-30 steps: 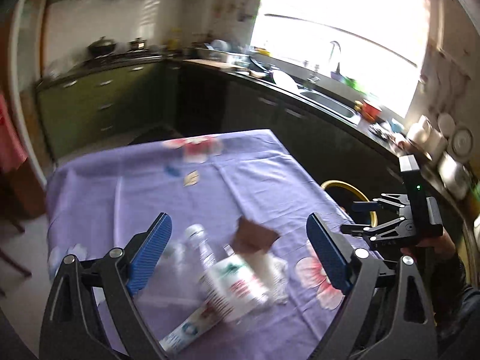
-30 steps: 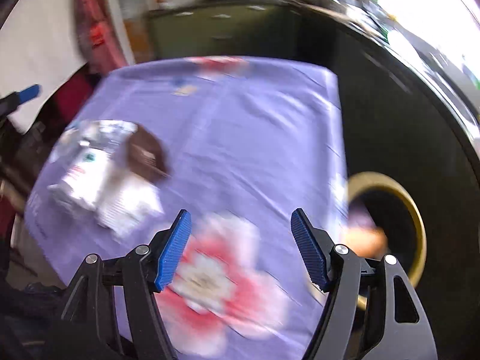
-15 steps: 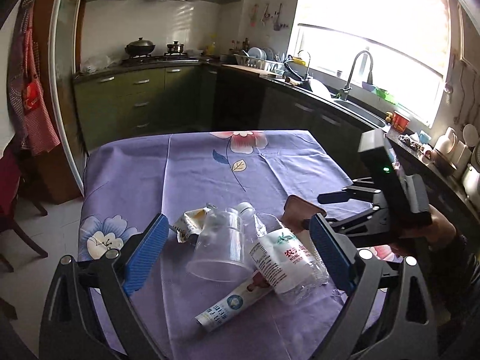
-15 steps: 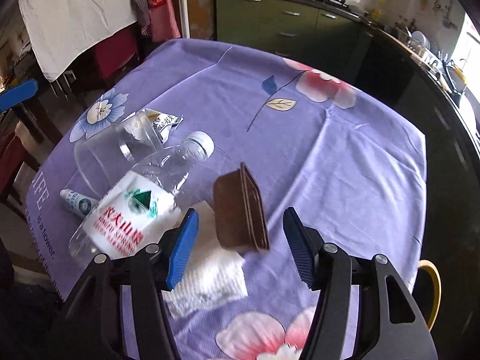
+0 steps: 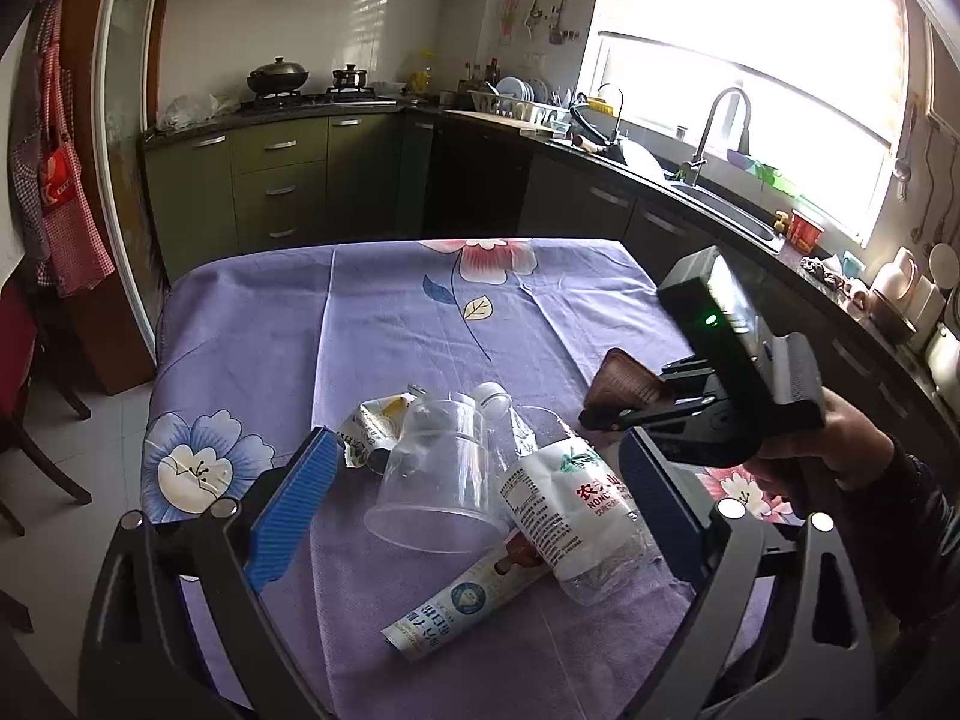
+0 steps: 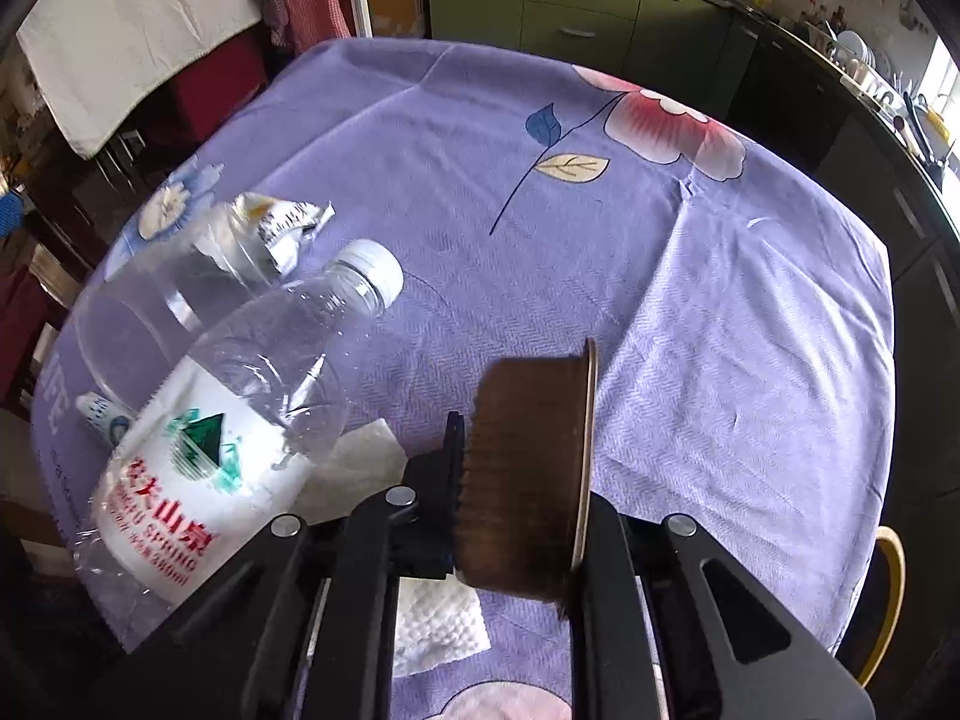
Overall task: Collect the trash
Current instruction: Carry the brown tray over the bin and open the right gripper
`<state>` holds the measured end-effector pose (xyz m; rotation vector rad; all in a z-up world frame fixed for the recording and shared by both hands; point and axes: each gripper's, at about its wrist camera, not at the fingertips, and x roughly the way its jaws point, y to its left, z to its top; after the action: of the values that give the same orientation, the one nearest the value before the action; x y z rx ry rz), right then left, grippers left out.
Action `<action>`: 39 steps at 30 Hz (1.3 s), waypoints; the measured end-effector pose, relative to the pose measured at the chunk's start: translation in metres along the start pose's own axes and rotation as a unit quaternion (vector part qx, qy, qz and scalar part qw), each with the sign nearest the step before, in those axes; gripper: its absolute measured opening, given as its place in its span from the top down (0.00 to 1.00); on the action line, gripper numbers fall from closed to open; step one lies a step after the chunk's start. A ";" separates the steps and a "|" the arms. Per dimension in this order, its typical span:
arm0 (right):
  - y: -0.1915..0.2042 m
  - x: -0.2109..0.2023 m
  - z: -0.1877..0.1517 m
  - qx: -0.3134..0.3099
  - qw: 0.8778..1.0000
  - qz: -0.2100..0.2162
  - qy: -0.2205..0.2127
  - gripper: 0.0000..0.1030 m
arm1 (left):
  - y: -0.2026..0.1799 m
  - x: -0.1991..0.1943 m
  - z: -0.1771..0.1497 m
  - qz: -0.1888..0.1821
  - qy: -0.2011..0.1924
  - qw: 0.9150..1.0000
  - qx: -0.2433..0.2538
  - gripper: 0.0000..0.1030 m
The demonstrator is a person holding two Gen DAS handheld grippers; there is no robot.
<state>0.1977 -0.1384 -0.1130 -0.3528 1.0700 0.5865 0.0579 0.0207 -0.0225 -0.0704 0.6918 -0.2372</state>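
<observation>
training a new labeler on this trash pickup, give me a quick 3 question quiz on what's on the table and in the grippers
1. Multiple choice: what is the right gripper closing on? A) the water bottle B) the brown cup C) the paper napkin
2. True or false: the clear plastic cup stands upright on the tablecloth.
3. Fill in: the left gripper is ____ and holds nothing.

Key: 1 B, the brown cup sits between its jaws. 2 false, it lies on its side beside the water bottle. 3 open.

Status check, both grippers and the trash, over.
Right gripper closing on brown cup. Left gripper open over clear cup, bottle. Nothing blocking.
</observation>
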 end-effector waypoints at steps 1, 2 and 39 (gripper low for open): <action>-0.001 -0.004 -0.001 0.003 1.000 0.002 -0.003 0.87 | -0.001 0.000 0.000 0.000 0.001 1.000 0.000 0.13; -0.003 -0.008 -0.002 0.006 1.000 0.005 -0.008 0.87 | -0.001 0.001 0.000 -0.001 0.001 1.000 0.000 0.13; -0.278 -0.094 -0.185 0.309 0.930 -0.197 0.040 0.64 | -0.065 0.016 0.006 -0.028 0.017 0.997 0.072 0.12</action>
<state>0.2006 -0.4852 -0.1140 -0.0297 1.1639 -0.1382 0.0608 -0.0463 -0.0182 0.0517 0.7059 -0.3417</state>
